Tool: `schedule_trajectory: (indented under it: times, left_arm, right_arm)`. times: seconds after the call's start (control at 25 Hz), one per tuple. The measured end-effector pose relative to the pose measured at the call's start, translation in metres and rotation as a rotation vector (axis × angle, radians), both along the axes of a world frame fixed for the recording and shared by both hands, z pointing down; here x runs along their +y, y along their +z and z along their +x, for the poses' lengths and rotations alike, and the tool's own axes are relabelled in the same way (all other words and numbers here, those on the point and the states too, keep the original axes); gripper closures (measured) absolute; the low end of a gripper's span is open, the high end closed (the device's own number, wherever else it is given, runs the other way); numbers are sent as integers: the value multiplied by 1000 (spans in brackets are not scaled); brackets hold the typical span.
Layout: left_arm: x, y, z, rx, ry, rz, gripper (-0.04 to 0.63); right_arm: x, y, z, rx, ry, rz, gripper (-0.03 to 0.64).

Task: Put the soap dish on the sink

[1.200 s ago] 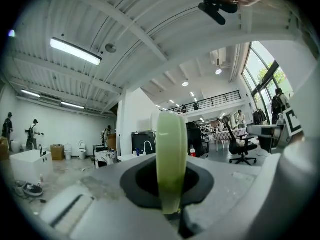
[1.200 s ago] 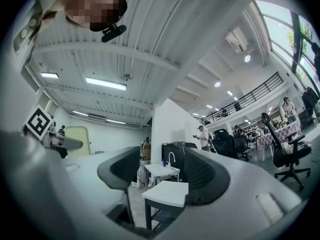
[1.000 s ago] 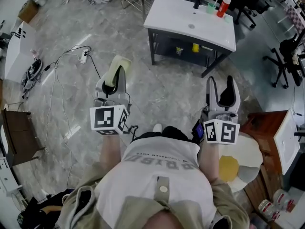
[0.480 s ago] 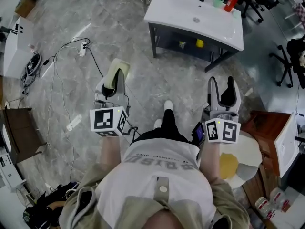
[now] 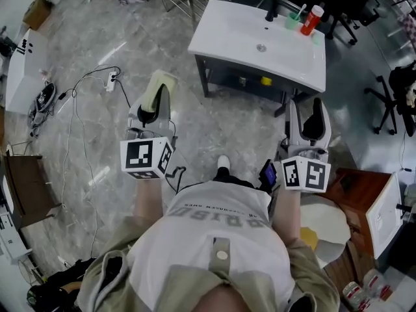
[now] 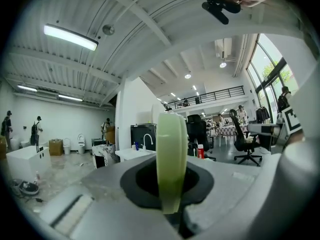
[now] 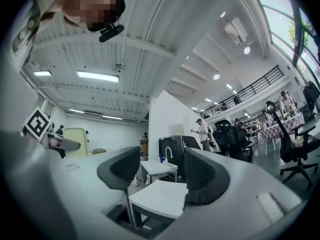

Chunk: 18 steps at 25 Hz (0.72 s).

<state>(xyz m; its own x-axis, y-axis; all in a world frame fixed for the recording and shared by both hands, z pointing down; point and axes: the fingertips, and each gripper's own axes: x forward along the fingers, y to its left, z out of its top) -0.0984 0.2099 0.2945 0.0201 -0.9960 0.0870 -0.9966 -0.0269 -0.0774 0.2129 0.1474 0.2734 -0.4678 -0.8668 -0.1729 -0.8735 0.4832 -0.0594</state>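
Observation:
The soap dish (image 5: 160, 85) is pale green and stands on edge between the jaws of my left gripper (image 5: 155, 106), which is shut on it. In the left gripper view the dish (image 6: 171, 154) shows edge-on between the black pads of the left gripper (image 6: 172, 186). My right gripper (image 5: 304, 109) is open and empty, just in front of the sink's near right corner. The white sink (image 5: 273, 54) stands ahead on a dark frame, with a black faucet (image 5: 268, 9) at its back. It shows between the jaws of the right gripper (image 7: 160, 171) as a white sink (image 7: 162, 198).
A green cup (image 5: 292, 20) and a red bottle (image 5: 311, 19) stand at the sink's back right. A yellow object (image 5: 265, 80) sits on the shelf below. Cables and a power strip (image 5: 113, 78) lie on the floor at left. A brown table (image 5: 354, 181) stands at right.
The person has stepped toward the sink, which now lies nearer to both grippers. The left gripper still holds the soap dish; the right stays open.

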Motion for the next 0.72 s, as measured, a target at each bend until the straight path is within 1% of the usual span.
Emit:
schedule_trajectory:
  times: [0.16,0.32,0.52,0.72]
  left_arm:
    - [-27,-16,4,-9,-3,40,577]
    - [-46,-17,7,-10,-18,45,577]
    - [-54,-4,4,40,-22,13,577]
    - [-65,15,-4,52,-32,-46,577]
  right_arm:
    - [-26,-15,3,-2,-8,43,351]
    - [-49,-12,5,2,-22,38,351]
    - [-69,6,0,7,-39,-9,351]
    - [-83,30,-12,19,-55,-79,351]
